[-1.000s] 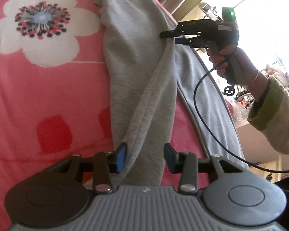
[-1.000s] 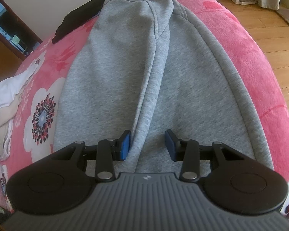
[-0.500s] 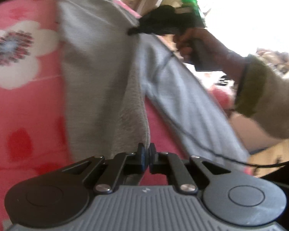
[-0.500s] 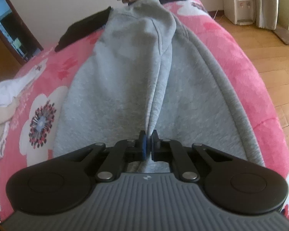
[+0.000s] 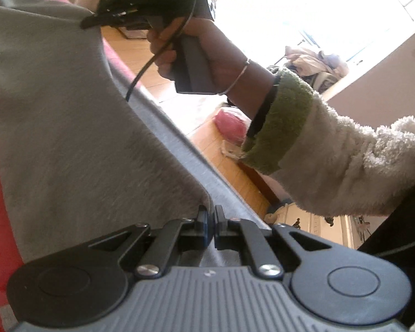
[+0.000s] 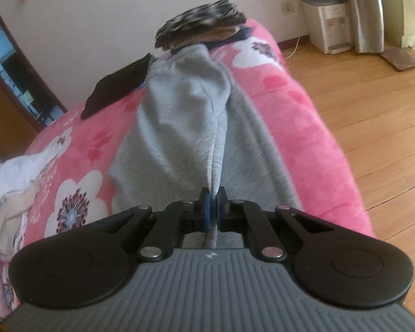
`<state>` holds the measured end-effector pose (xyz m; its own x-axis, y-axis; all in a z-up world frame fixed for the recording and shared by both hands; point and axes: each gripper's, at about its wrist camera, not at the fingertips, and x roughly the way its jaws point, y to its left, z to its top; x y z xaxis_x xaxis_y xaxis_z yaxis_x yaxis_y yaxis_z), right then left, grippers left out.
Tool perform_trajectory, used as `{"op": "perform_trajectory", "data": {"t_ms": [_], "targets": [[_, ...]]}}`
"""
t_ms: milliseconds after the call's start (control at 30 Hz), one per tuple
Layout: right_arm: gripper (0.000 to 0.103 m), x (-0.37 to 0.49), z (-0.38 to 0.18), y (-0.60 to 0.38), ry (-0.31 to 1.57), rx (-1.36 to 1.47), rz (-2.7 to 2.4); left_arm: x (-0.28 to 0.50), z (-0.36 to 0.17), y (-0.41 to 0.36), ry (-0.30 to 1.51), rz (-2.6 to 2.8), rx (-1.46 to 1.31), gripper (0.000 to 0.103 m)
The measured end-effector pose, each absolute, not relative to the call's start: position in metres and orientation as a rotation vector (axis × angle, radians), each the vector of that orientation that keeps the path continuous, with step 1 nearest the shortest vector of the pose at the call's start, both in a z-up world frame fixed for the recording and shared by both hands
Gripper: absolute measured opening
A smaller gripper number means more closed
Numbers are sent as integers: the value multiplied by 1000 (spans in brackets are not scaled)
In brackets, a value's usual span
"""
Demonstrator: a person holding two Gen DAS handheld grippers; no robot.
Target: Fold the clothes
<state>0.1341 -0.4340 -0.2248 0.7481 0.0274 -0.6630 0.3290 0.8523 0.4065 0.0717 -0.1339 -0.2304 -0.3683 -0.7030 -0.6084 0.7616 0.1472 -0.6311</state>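
Observation:
A grey sweatshirt [image 6: 179, 127] lies lengthwise on a pink flowered bedspread [image 6: 298, 127]. My right gripper [image 6: 213, 202] is shut on a raised fold of the sweatshirt's grey fabric and lifts it off the bed. My left gripper [image 5: 209, 215] is shut on the edge of the same sweatshirt [image 5: 69, 127], whose lifted cloth fills the left of the left wrist view. The right gripper also shows in the left wrist view [image 5: 91, 22], held by a hand in a fluffy cream sleeve, clamped on the cloth's far edge.
A stack of folded dark clothes [image 6: 202, 30] sits at the bed's far end, a black garment [image 6: 116, 88] beside it. White clothes [image 6: 11, 182] are piled at the left. Wooden floor [image 6: 373, 116] runs along the bed's right edge. A water dispenser [image 6: 326, 25] stands by the wall.
Both grippers closed on the sweatshirt's edge and have lifted it. The fabric has risen off the bedspread and both views have tilted upward.

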Motion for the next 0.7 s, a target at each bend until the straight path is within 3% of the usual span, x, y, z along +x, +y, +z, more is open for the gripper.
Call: {"op": "perform_trajectory", "data": {"t_ms": [333, 500, 600, 667, 700], "targets": [[2, 133, -243, -456, 747, 467, -213, 67, -279, -166, 1311, -1553, 59, 5], [11, 141, -263, -461, 860, 382, -202, 65, -317, -181, 1388, -1543, 73, 5], [28, 140, -240, -475, 790, 412, -167, 63, -323, -183, 1400, -1550, 76, 5], [46, 147, -225, -485, 735, 420, -156, 62, -326, -185, 1410, -1552, 79, 5], [48, 160, -223, -489, 731, 419, -156, 62, -329, -186, 1417, -1551, 80, 5]]}}
